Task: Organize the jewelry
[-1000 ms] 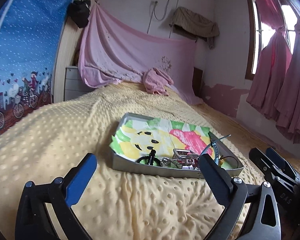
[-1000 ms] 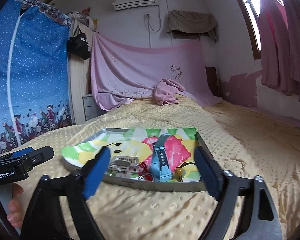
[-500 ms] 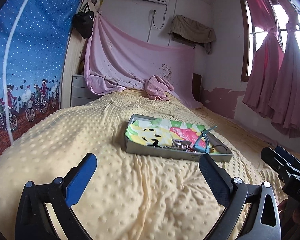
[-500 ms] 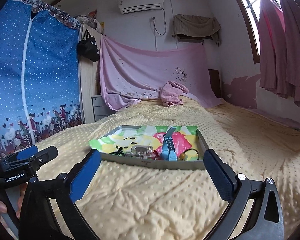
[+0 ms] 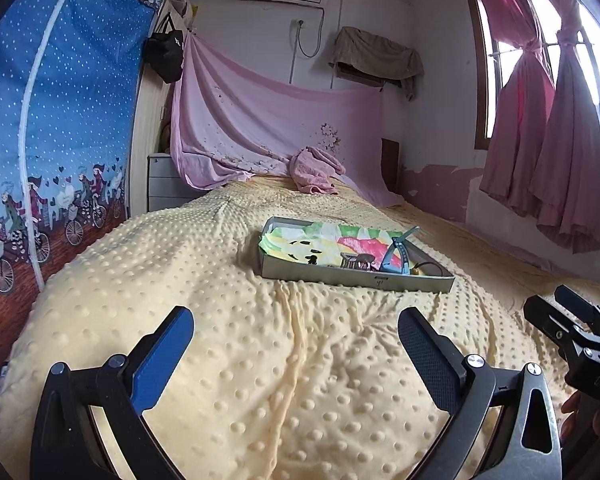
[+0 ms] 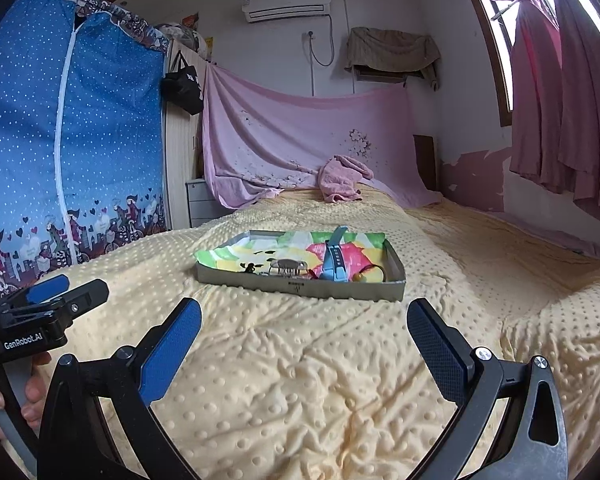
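Note:
A shallow grey tray point(image 5: 356, 278) point(image 6: 300, 286) lined with a colourful printed cloth lies on the yellow dotted bedspread. Inside it lie a blue watch band point(image 5: 396, 256) point(image 6: 334, 258), a metal hair comb point(image 6: 288, 267) and a dark cord loop point(image 6: 374, 272). My left gripper point(image 5: 296, 344) is open and empty, well short of the tray. My right gripper point(image 6: 304, 336) is open and empty too, a stretch of blanket between it and the tray. Each gripper shows at the edge of the other's view.
The yellow bedspread point(image 5: 260, 360) fills the foreground, wrinkled near me. A pink towel point(image 6: 342, 178) lies at the bed's far end under a hanging pink sheet. A blue fabric wardrobe point(image 6: 68, 140) stands left; pink curtains point(image 5: 556, 140) hang right.
Both grippers have drawn back from the tray, which now looks smaller and farther off. The right gripper's jaws widened slightly early in the second. The tray's contents have not moved.

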Demonstrator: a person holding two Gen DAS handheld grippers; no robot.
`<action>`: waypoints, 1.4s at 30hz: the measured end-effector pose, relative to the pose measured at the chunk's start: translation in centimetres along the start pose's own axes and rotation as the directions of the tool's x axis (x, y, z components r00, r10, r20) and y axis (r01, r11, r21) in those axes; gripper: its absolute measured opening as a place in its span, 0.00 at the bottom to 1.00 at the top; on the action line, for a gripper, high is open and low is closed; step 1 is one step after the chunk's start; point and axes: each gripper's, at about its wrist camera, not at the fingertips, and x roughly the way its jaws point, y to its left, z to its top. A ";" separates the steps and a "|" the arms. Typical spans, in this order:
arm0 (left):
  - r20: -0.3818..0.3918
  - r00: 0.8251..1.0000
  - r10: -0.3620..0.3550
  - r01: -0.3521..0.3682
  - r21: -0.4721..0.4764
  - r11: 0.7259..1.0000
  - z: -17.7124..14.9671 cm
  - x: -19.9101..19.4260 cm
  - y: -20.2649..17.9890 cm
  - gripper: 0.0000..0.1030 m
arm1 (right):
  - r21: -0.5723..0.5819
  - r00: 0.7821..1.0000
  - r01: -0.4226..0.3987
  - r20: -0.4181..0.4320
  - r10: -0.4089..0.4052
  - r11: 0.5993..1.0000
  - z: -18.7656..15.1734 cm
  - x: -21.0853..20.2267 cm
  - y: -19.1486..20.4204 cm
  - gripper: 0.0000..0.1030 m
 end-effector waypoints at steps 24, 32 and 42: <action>-0.003 0.999 0.044 -0.043 0.036 0.998 -1.6 -0.6 -0.8 1.00 | 0.025 0.999 0.022 -0.031 -0.021 0.999 -1.2 1.7 -0.6 0.98; -0.002 0.999 0.044 -0.043 0.037 0.998 -1.5 -0.6 -0.7 1.00 | 0.018 0.999 0.020 -0.031 -0.019 1.000 -1.3 1.7 -0.3 0.98; -0.001 0.999 0.043 -0.042 0.036 0.998 -1.5 -0.6 -0.7 1.00 | 0.017 0.999 0.019 -0.031 -0.018 1.000 -1.3 1.7 -0.4 0.98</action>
